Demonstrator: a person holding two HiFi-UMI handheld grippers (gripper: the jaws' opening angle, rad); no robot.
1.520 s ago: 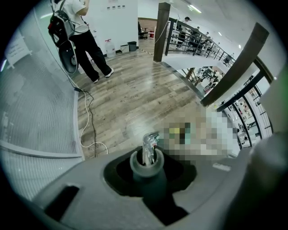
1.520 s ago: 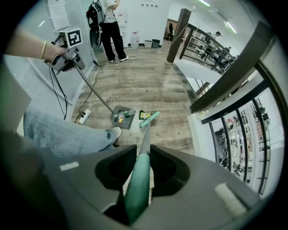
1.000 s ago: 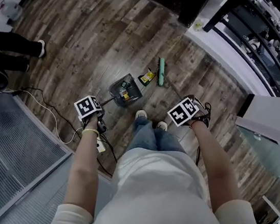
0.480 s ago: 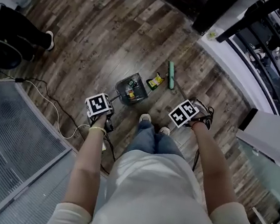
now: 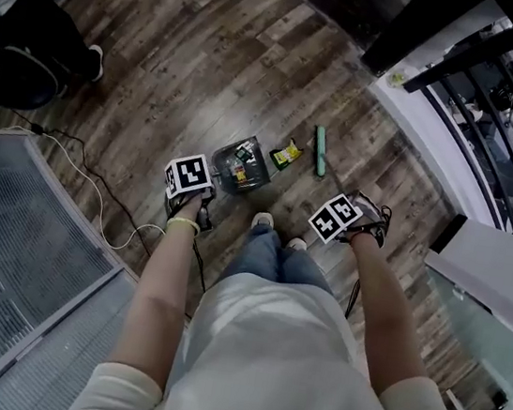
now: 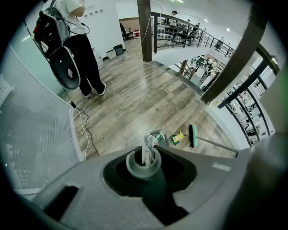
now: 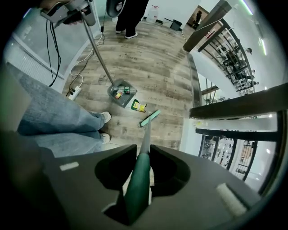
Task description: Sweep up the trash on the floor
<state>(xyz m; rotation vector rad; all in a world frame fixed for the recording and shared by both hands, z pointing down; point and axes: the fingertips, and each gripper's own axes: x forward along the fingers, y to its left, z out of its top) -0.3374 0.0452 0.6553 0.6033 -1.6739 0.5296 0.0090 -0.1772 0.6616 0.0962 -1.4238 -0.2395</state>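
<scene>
Head view gives no readable writing. The cubes on both grippers carry black-and-white square markers, and the print on the yellow-green wrapper (image 5: 287,153) is too small to read. The wrapper lies on the wooden floor (image 5: 201,59), between the dustpan (image 5: 241,165) and the green broom head (image 5: 320,150), just beside both. The left gripper (image 5: 192,190) is near the dustpan and the right gripper (image 5: 344,219) is beside the person's shoes (image 5: 276,223). A white cable (image 5: 96,198) runs along the floor by a glass panel (image 5: 15,241).

The left gripper view shows what the head view cannot: the left gripper (image 6: 146,150) has its jaws closed tight on the grey tube end of the dustpan handle (image 6: 143,162). Beyond the jaws it shows the dustpan (image 6: 153,137), the wrapper (image 6: 178,138) and the broom head (image 6: 193,135) in a row. It also shows a second person (image 6: 76,45) standing upright farther off, whom the head view cuts off at its corner.

The right gripper view shows the right gripper (image 7: 144,148) with its jaws clamped on the dark green broom handle (image 7: 137,184), which runs down to the broom head (image 7: 150,118) on the floor. Only this view shows the whole dustpan handle (image 7: 96,49) slanting from the left gripper (image 7: 72,11) down to the dustpan (image 7: 127,99). It also shows coloured trash (image 7: 120,93) lying in the pan. The wrapper (image 7: 138,106) is on the floor outside the pan, and a power strip (image 7: 74,93) lies near the glass.
</scene>
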